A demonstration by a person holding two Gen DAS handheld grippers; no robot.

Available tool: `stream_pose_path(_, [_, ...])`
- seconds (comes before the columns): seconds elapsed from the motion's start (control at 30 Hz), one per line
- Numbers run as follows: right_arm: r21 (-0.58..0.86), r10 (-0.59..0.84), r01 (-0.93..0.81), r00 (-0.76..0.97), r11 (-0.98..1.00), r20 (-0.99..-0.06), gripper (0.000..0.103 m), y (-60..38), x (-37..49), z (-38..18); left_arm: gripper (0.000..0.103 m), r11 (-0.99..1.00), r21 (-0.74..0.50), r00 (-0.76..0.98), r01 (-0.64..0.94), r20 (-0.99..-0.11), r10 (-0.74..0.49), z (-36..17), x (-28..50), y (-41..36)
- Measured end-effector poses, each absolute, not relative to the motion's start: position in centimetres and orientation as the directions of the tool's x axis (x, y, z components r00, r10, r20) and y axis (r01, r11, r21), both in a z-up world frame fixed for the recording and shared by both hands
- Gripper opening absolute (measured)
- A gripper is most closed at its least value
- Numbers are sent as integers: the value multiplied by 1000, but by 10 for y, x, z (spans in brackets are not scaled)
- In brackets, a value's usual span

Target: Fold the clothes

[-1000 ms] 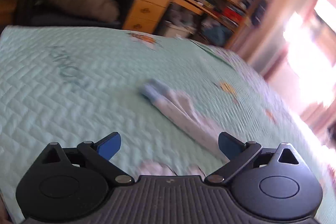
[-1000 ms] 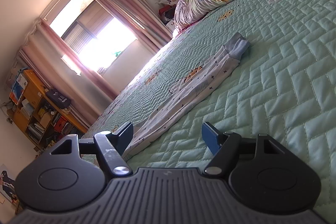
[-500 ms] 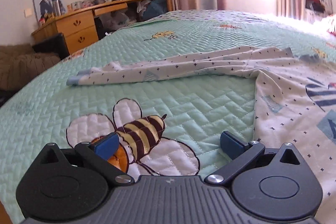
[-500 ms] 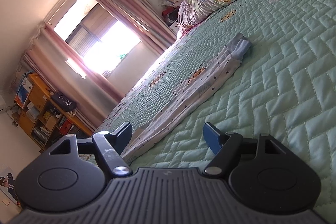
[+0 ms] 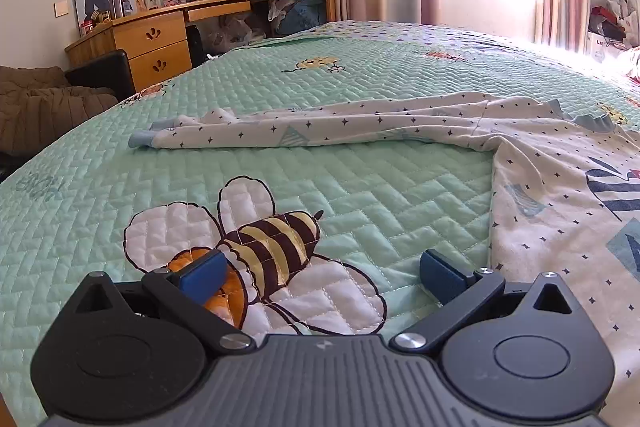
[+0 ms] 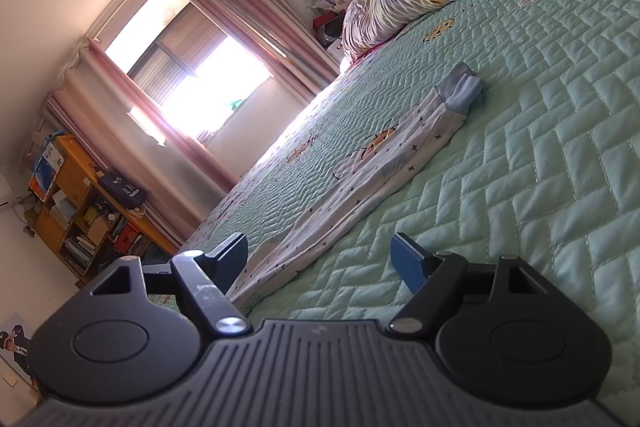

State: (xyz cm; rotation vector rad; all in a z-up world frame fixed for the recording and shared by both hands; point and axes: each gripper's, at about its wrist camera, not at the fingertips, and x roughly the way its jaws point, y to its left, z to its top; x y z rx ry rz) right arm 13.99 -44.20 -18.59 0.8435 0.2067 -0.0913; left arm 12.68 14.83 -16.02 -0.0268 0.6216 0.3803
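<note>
Lies spread flat on the green quilted bedspread (image 5: 360,75): a child's star-print pyjama top (image 5: 560,211), body at the right of the left wrist view, one sleeve (image 5: 304,131) stretched out leftward to its blue cuff (image 5: 140,139).

Left gripper (image 5: 320,273): jaws spread wide, nothing between them, hovering low over the bee appliqué (image 5: 256,243), just beside the top's side edge but apart from it. Right gripper (image 6: 318,257): also wide and empty, low over the bedspread, its left finger (image 6: 228,255) just beside the near end of the other sleeve (image 6: 380,167), which runs away to its own blue cuff (image 6: 460,93).

Judged to be the opening step: taking hold for the first fold. To do it well, pinch one cloth layer only at the side seam or the cuff, keeping clear of the quilting; lift just enough to free the cloth, then carry the sleeve straight across the body so it lands flat and square. Best to keep both ends level, since thin knit of this kind likely bunches and drags.

Against a second ago: left view no longer blurred and looking down on a sleeve with the desk (image 5: 152,39) beyond, but settled low and steady, facing the window. Against half a second ago: almost the same framing. Right view barely changed, jaws equally wide.
</note>
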Motion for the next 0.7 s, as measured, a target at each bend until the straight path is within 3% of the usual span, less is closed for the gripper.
stream_pose_path(0.7, [731,1,162,976,663,-218,79,-443,139,-186,103,932,73,754,-355,-567,331,-163,127,152])
